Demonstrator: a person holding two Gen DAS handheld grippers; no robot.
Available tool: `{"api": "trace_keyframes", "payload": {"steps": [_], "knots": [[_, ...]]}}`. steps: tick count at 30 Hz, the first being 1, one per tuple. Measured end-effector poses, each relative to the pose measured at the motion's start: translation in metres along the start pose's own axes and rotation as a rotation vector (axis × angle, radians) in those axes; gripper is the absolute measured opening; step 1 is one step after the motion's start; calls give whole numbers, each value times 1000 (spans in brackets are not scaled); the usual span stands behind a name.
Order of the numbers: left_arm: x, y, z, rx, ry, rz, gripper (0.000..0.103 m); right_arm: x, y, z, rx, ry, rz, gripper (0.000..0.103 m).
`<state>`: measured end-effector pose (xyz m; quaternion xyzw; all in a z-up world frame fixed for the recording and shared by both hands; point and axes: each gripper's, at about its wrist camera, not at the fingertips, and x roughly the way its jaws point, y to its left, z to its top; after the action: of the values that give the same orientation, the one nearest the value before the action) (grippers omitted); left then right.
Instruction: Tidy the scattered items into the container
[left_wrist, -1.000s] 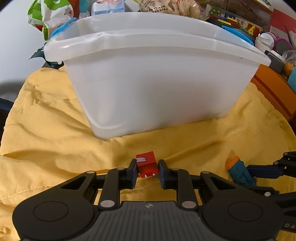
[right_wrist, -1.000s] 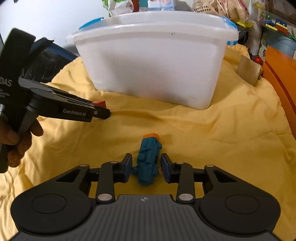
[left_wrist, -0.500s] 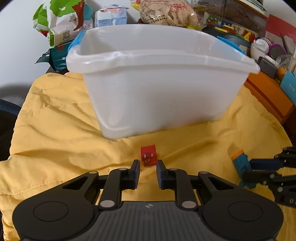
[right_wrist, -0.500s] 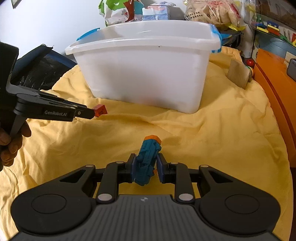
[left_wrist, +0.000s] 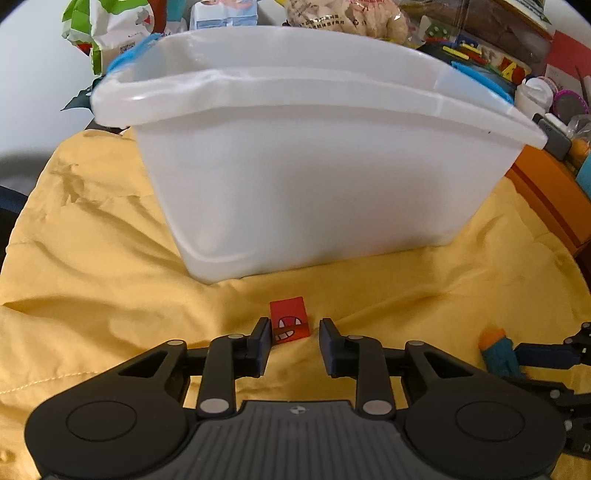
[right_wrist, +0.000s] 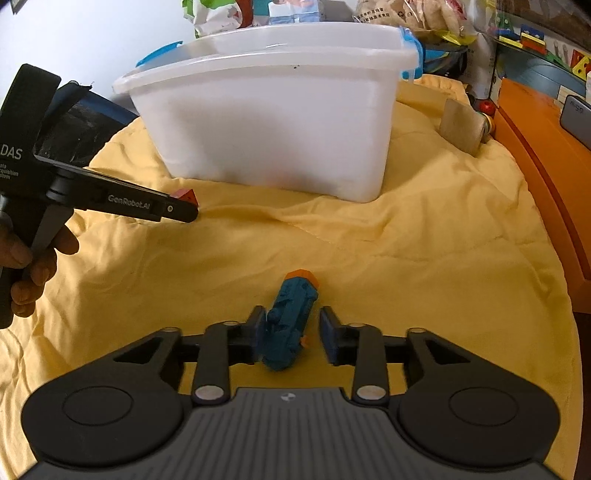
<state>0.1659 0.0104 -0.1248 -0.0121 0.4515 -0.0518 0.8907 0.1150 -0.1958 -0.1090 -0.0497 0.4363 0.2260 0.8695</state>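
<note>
While my left tongs (left_wrist: 293, 341) and right tongs (right_wrist: 291, 332) have just been opening, both stand released: red cube (left_wrist: 289, 322) and blue toy (right_wrist: 290, 321) lie between the jaws (on yellow cloth (left_wrist: 110, 277)), near the white container (left_wrist: 314, 177); I should centre each before squeezing.

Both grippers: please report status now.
Left gripper just opened, red cube loose between. Right gripper just opened, blue toy unclamped. Container ahead, path clear.

A red cube with a white toothy mouth print (left_wrist: 289, 320), a teal toy with an orange tip (right_wrist: 291, 317), a translucent white plastic bin (left_wrist: 314, 177) and a plain yellow cloth (right_wrist: 424, 266).
</note>
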Motion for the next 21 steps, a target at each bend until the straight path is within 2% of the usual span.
{"api": "trace_keyframes", "payload": {"steps": [4,5,6,7,16,21], "knots": [[3,-1,2,3,-11,13,31,8,0,-1,20,14,3,45],[3,-2,3,7,-17,17,24,9,0,-2,22,11,6,42],[2,-3,4,12,-22,20,23,8,0,-3,21,4,8,30],[1,-4,4,16,-26,21,23,7,0,-3,22,1,12,29],[-21,-6,5,24,-66,8,22,-13,-1,-2,2,-52,17,29],[-55,-6,10,18,-112,6,22,-39,2,9,-10,-113,28,29]]}}
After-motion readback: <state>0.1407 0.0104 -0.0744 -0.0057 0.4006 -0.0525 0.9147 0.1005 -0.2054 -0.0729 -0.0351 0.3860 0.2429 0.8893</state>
